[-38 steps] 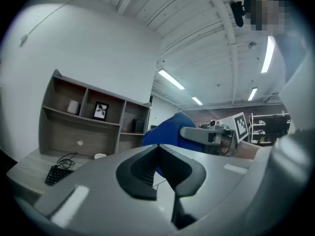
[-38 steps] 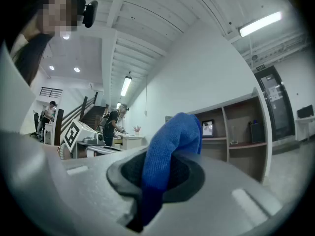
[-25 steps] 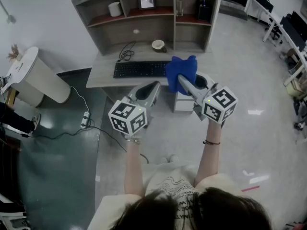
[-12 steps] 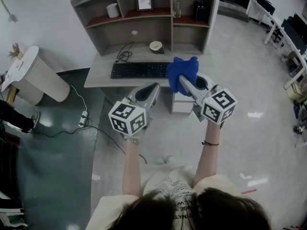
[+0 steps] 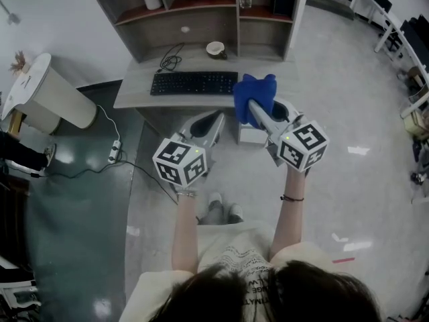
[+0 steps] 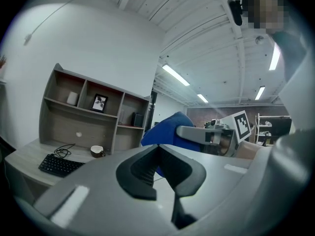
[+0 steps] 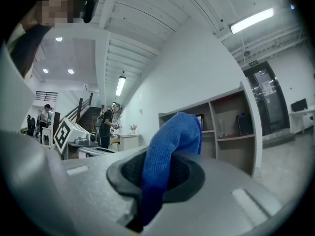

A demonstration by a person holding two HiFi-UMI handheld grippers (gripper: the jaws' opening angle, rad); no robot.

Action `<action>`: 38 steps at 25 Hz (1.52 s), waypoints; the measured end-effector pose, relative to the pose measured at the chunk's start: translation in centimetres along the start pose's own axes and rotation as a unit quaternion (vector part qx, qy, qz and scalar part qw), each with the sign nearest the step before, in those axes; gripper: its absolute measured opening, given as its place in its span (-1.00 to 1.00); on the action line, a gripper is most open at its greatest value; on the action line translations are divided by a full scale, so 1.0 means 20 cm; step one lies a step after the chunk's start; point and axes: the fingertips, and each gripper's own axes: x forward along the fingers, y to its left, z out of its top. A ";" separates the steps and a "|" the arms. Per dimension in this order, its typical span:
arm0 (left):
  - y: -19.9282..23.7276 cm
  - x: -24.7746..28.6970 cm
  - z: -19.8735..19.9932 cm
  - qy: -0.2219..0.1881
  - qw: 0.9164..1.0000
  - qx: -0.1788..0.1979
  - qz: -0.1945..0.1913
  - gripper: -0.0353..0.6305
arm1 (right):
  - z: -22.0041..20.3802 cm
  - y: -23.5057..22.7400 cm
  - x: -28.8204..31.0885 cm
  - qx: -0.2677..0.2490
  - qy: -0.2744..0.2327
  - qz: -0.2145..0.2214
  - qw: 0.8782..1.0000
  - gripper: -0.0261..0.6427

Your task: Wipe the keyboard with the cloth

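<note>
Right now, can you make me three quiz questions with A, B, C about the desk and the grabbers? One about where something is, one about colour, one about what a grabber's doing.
1. Where is the black keyboard?
A) on the desk
B) on the floor
C) in the left gripper

2. What colour is the cloth?
A) red
B) blue
C) yellow

3. What is the right gripper doing?
A) open and empty
B) shut on the cloth
C) shut on the keyboard

Answers:
1 A, it lies flat on the desktop.
2 B, it looks blue in every view.
3 B, the cloth is pinched between its jaws.
</note>
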 end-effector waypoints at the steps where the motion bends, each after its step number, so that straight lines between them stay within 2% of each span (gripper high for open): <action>1: 0.00 0.01 -0.01 0.001 1.000 -0.001 0.001 -0.88 | -0.01 -0.01 0.00 0.002 0.001 -0.001 1.000 -0.75; 18: 0.08 0.04 -0.04 0.010 1.000 -0.008 -0.001 -0.88 | -0.07 -0.07 0.07 0.019 0.004 -0.010 1.000 -0.75; 38: 0.43 0.23 -0.03 0.022 0.999 -0.011 -0.041 -0.88 | -0.10 -0.25 0.36 0.018 0.018 -0.055 0.998 -0.75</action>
